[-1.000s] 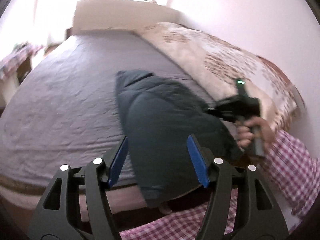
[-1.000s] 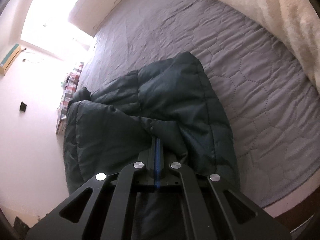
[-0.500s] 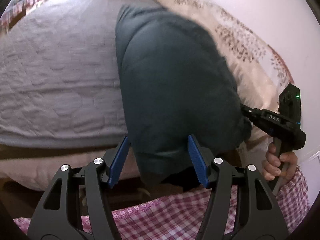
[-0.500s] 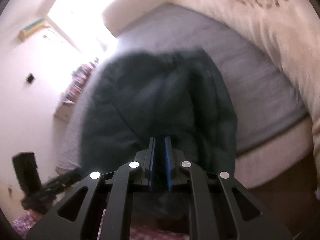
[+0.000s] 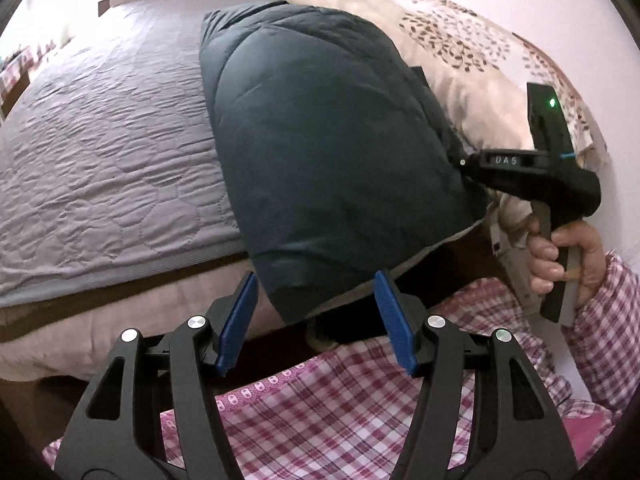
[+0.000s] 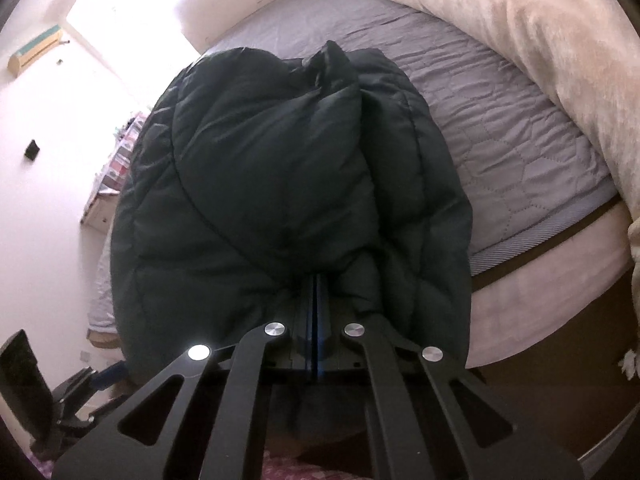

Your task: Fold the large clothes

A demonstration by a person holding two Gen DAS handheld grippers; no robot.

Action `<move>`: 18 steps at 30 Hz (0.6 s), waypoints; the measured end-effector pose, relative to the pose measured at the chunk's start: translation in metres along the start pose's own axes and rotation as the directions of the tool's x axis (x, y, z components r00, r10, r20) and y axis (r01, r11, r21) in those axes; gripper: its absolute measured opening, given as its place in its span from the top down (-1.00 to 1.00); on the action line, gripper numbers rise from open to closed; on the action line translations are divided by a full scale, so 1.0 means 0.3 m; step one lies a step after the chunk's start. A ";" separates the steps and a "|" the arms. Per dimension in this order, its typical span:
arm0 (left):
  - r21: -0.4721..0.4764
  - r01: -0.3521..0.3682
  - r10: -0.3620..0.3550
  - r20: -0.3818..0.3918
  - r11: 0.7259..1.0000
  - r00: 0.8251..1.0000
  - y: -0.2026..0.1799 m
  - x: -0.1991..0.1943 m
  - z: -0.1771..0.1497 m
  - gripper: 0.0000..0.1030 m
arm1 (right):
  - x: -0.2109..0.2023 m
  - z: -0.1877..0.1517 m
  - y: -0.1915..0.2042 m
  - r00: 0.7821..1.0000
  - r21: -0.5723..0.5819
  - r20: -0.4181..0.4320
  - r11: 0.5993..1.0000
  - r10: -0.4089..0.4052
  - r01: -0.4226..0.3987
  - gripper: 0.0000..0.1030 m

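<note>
A dark quilted jacket (image 5: 320, 152) is seen bundled over the near edge of a bed (image 5: 100, 152), with its lower part hanging past the mattress edge. The bed is covered by a grey quilted sheet, and a cream duvet (image 5: 460, 52) with a brown leaf print is heaped along the far side, beside the wall.

The right gripper (image 6: 316, 292) is clenched on a fold of the jacket at its near edge; the blue pads are pressed together with the fabric pinched between them. In the left wrist view the same gripper (image 5: 464, 164) is seen at the jacket's right side, its handle gripped by a hand (image 5: 568, 256) in a pink checked sleeve (image 5: 608, 320).

The left gripper (image 5: 316, 312) is held released, its jaws standing apart. The lowest corner of the jacket is seen between the two blue pads, but whether either pad touches it cannot be told. Pink checked cloth is noted below the gripper.
</note>
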State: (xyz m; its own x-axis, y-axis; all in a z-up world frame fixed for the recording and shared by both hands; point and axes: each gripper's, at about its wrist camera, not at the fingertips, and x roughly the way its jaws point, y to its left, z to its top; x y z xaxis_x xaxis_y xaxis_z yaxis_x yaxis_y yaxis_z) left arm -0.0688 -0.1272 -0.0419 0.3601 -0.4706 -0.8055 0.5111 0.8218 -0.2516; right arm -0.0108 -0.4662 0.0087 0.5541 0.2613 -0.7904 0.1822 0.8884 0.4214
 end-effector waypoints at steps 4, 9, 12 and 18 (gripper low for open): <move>-0.016 -0.027 0.027 -0.029 0.999 0.999 0.007 0.019 0.002 -0.16 | 0.007 -0.002 -0.012 1.000 0.011 0.001 1.000 0.013 -0.014 1.00; -0.025 -0.046 0.046 -0.028 0.999 0.999 0.016 0.026 0.005 -0.16 | 0.013 -0.004 -0.038 0.999 0.031 -0.001 0.999 0.042 -0.042 1.00; -0.020 -0.050 0.049 -0.026 0.999 0.998 0.017 0.023 0.002 -0.16 | 0.012 -0.003 -0.035 0.999 0.030 -0.001 0.999 0.039 -0.039 1.00; -0.032 -0.060 0.059 -0.022 0.998 0.998 0.031 0.008 -0.009 -0.16 | 0.014 -0.005 -0.028 1.000 0.035 0.006 0.999 0.029 -0.030 1.00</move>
State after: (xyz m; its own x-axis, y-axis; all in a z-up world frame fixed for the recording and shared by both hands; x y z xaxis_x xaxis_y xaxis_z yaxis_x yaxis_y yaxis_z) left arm -0.0655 -0.1198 -0.0477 0.3723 -0.4141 -0.8306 0.4637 0.8582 -0.2200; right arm -0.0114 -0.4720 0.0012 0.5638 0.2852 -0.7751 0.1941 0.8664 0.4600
